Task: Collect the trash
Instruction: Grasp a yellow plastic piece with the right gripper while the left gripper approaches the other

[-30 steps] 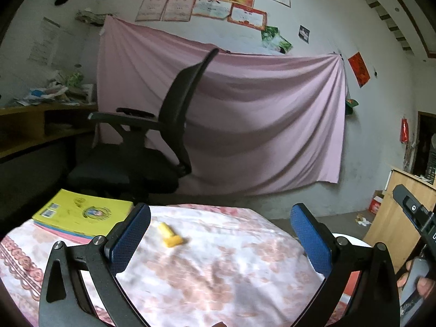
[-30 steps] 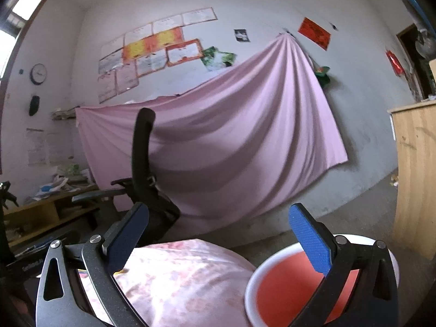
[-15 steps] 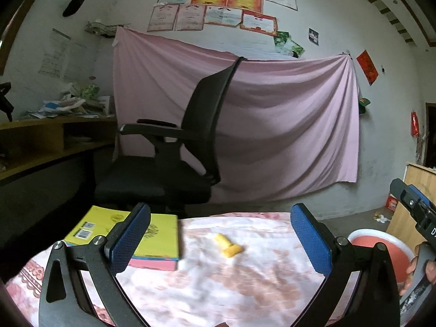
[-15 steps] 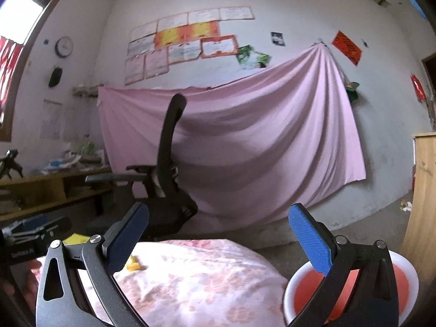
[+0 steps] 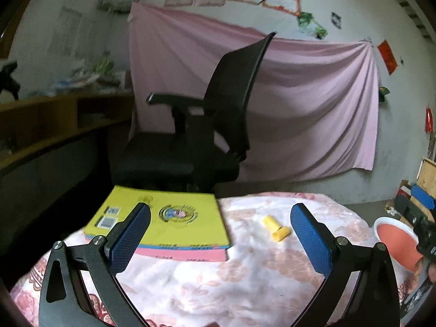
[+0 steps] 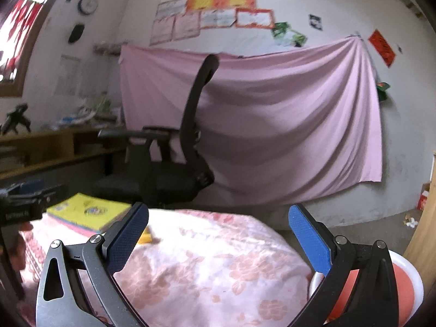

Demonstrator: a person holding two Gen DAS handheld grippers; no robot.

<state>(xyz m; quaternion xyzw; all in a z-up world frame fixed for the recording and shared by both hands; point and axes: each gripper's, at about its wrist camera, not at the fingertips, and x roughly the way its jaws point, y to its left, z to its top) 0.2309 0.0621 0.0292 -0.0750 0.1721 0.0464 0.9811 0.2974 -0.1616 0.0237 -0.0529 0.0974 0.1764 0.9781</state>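
A small yellow piece of trash (image 5: 275, 228) lies on the floral cloth (image 5: 245, 278), right of a yellow book (image 5: 163, 216). My left gripper (image 5: 220, 239) is open and empty, above the cloth, with the trash just inside its right finger. My right gripper (image 6: 218, 241) is open and empty, over the cloth's right part; the trash (image 6: 144, 237) peeks out beside its left finger. A white bin with a red inside (image 5: 392, 242) stands right of the cloth, and shows low right in the right wrist view (image 6: 406, 286).
A black office chair (image 5: 196, 141) stands behind the cloth before a pink sheet (image 5: 313, 114) on the wall. A wooden desk (image 5: 54, 125) with clutter runs along the left. A wooden cabinet (image 6: 425, 231) is at the right.
Both views have swung left. The book and yellow trash have moved rightward in the left view. The bin has slid toward the right edge in both.
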